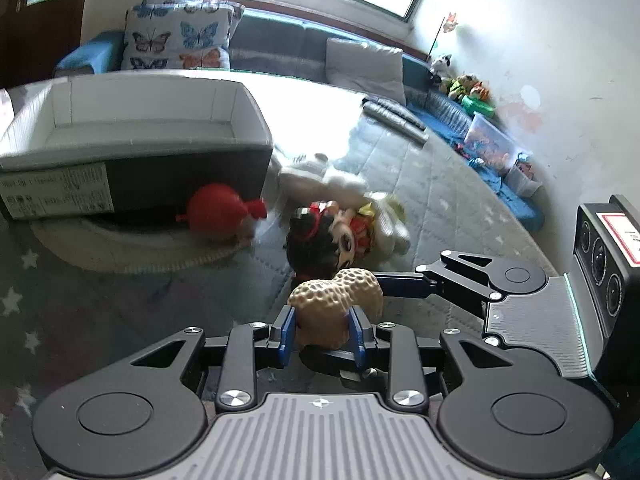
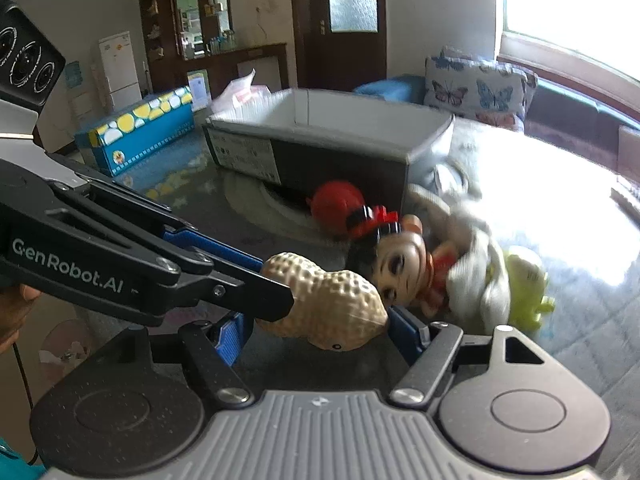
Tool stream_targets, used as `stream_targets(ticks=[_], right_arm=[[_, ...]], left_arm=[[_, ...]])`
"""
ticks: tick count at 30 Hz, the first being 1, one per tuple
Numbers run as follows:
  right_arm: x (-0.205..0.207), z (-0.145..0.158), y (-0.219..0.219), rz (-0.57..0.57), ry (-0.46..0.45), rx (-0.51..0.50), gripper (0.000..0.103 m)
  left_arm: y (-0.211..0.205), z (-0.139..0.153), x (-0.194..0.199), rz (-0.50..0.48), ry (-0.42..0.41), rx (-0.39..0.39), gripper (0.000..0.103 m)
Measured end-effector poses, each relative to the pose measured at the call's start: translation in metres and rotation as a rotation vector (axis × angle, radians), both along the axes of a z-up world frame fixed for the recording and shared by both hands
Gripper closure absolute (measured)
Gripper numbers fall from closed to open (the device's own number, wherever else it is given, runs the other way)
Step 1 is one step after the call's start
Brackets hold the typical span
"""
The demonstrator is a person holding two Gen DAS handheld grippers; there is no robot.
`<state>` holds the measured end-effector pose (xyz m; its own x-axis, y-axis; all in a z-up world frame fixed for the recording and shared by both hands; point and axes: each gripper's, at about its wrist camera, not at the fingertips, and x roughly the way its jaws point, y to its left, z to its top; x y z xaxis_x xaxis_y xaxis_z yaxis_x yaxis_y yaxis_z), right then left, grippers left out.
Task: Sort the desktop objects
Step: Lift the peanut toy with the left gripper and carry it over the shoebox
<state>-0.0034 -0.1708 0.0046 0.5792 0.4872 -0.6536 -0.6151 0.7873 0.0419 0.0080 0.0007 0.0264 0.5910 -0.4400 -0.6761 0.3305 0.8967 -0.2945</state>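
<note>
A tan peanut toy (image 1: 336, 300) is lifted just above the glass tabletop, right in front of both cameras. My left gripper (image 1: 322, 332) is shut on its narrow middle, blue pads pressing on both sides. In the right wrist view the peanut (image 2: 332, 304) lies lengthwise between the jaws of my right gripper (image 2: 318, 334). The right pad sits against one end and a thin gap shows at the left pad. The left gripper (image 2: 276, 280) reaches in from the left. Behind lie a black-haired doll (image 2: 400, 264) and a red toy (image 1: 220, 216).
An open grey cardboard box (image 1: 140, 136) stands at the back left, partly on a round woven mat (image 1: 120, 248). A white plush (image 1: 344, 184) and a yellow-green toy (image 2: 524, 280) lie beside the doll. A sofa with butterfly cushions (image 1: 176, 40) stands beyond the table.
</note>
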Motion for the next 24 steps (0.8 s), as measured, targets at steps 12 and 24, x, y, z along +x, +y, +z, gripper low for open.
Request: stream_targets(ticks=[12, 24], right_arm=[[0.08, 0.058, 0.032, 0.069, -0.136, 0.037, 0.028], [0.192, 0.042, 0.085, 0.103, 0.001, -0.01, 0.028]], left_arm=[[0.033, 0.055, 0.054, 0.076, -0.138, -0.034, 0.072], [0.088, 0.029, 0.168, 0.162, -0.004, -0.109, 0.072]])
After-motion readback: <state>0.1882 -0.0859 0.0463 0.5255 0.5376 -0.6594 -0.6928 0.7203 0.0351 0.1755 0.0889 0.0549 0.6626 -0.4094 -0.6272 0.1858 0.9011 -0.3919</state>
